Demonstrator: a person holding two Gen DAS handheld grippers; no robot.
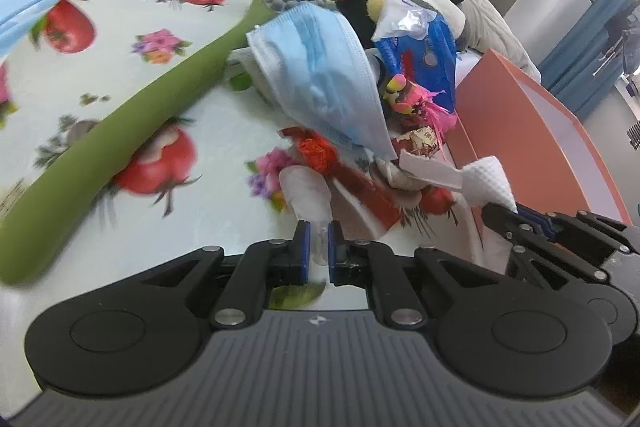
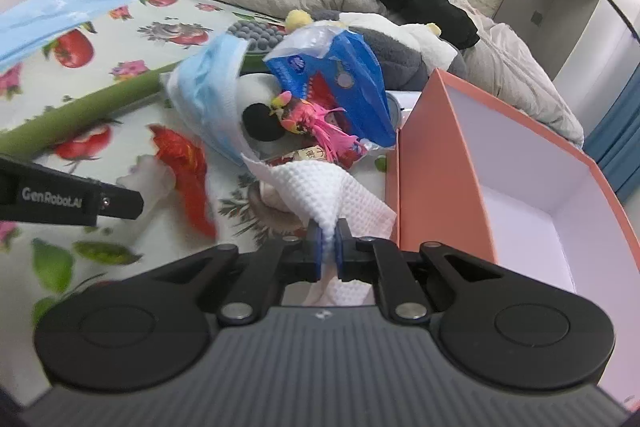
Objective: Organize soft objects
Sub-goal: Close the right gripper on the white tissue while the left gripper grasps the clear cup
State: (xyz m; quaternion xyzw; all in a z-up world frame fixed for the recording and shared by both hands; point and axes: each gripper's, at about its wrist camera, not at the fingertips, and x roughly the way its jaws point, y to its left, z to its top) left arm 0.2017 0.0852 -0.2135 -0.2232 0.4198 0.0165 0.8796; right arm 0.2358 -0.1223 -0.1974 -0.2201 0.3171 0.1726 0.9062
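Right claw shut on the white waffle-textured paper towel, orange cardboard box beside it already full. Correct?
Not quite: the orange cardboard box is empty, as the right wrist view shows. The right claw is indeed shut on the white waffle-textured paper towel.

The green long-handled brush (image 1: 120, 131) runs out of the left wrist view at its lower end, and its bristle head is half covered by the blue face mask (image 1: 320, 75). The plush toy (image 2: 392, 43) lies mostly buried under the blue plastic bag (image 2: 344, 79) (its shape cannot be told). The orange box (image 2: 436, 163) is cut off by the right edge.
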